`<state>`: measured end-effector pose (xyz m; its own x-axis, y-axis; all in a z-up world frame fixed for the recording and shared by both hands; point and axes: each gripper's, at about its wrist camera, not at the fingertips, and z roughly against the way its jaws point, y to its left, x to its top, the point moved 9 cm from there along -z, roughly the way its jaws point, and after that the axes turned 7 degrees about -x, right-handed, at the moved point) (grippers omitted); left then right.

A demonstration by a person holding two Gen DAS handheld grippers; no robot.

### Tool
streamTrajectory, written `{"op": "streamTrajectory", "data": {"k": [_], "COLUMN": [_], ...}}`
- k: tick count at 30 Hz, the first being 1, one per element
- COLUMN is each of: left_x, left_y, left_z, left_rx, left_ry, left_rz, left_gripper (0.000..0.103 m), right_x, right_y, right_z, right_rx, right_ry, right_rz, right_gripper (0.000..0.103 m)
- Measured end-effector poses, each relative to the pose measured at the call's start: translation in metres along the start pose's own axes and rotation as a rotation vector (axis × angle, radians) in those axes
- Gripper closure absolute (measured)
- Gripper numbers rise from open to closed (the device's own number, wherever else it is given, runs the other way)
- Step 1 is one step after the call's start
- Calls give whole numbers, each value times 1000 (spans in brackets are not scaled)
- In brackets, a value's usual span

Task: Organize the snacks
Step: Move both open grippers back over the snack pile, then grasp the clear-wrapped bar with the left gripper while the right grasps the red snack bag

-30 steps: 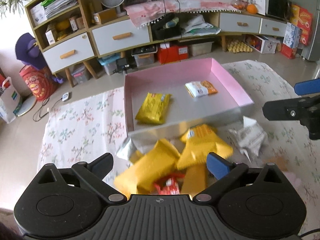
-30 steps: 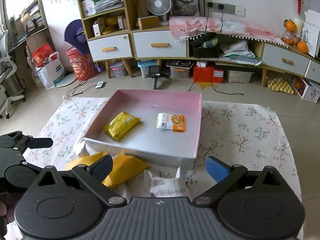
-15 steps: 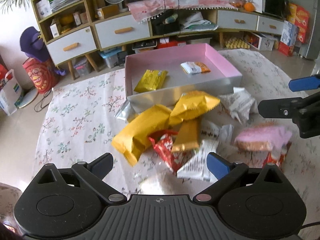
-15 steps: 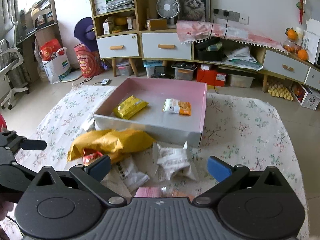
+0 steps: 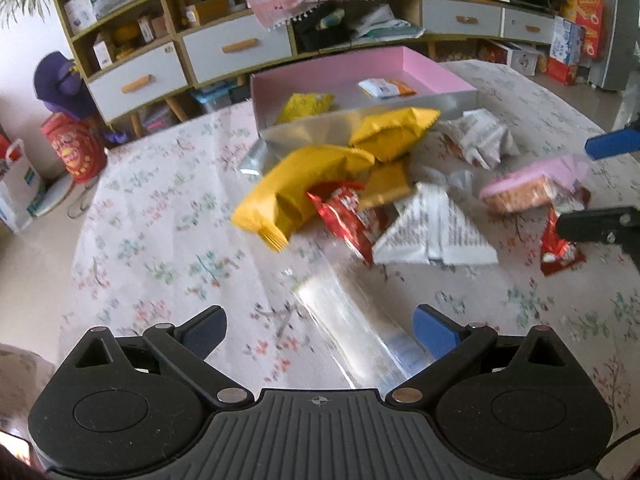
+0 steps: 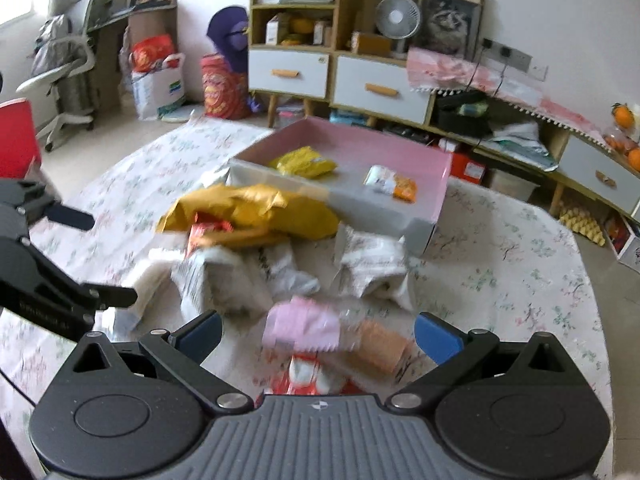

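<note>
A pink-lined box (image 5: 436, 65) stands at the far side of the floral cloth and holds a yellow packet (image 5: 305, 105) and a white-orange packet (image 5: 387, 87); it also shows in the right wrist view (image 6: 434, 156). In front of it lies a pile of snacks: yellow bags (image 5: 308, 184), a red packet (image 5: 347, 216), white packets (image 5: 436, 228) and a pink-topped pack (image 5: 528, 186). My left gripper (image 5: 320, 330) is open over a clear wrapper (image 5: 352, 328). My right gripper (image 6: 318, 334) is open just above the pink pack (image 6: 304, 326).
The floral cloth (image 5: 160, 216) covers the table. Behind it stand low cabinets with white drawers (image 5: 236, 46), a shelf unit and a fan (image 6: 396, 16). A red chair (image 6: 16, 136) is at the left in the right wrist view.
Both grippers have pulled back from the box toward the near side of the table. The snack pile, pink pack and clear wrapper have come into view. Both stay open.
</note>
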<state>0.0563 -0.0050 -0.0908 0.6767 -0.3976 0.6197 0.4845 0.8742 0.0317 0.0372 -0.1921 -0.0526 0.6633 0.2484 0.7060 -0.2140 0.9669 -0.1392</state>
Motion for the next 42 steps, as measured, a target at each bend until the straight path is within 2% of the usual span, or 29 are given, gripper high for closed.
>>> {"op": "streamTrajectory", "data": {"k": [8, 19, 22, 33, 37, 39, 41, 42], "left_x": [-13, -14, -13, -11, -10, -8, -7, -7], "left_y": [-14, -22, -24, -26, -24, -22, -21, -20], "left_z": [-7, -16, -16, -23, -26, -25, -25, -24], "left_rx": [-48, -92, -106, -110, -117, -108, -104, -99], "left_ry": [21, 46, 50, 64, 64, 59, 56, 55], "left_rz": [-3, 3, 7, 37, 66, 73, 78, 83], "left_gripper": [2, 5, 9, 24, 32, 45, 48, 57], "right_x": [-28, -39, -41, -39, -38, -38, -37, -37], "right_y": [17, 17, 19, 20, 19, 19, 18, 18], "right_z": [-6, -22, -25, -28, -29, -28, -28, -28], "right_rx": [26, 35, 33, 26, 28, 29, 29, 28], "right_ry": [77, 167, 174, 185, 188, 187, 186, 186], "right_rz": [63, 12, 23, 42, 41, 40, 38, 36], "right_gripper": [17, 17, 19, 39, 50, 56, 65, 68]}}
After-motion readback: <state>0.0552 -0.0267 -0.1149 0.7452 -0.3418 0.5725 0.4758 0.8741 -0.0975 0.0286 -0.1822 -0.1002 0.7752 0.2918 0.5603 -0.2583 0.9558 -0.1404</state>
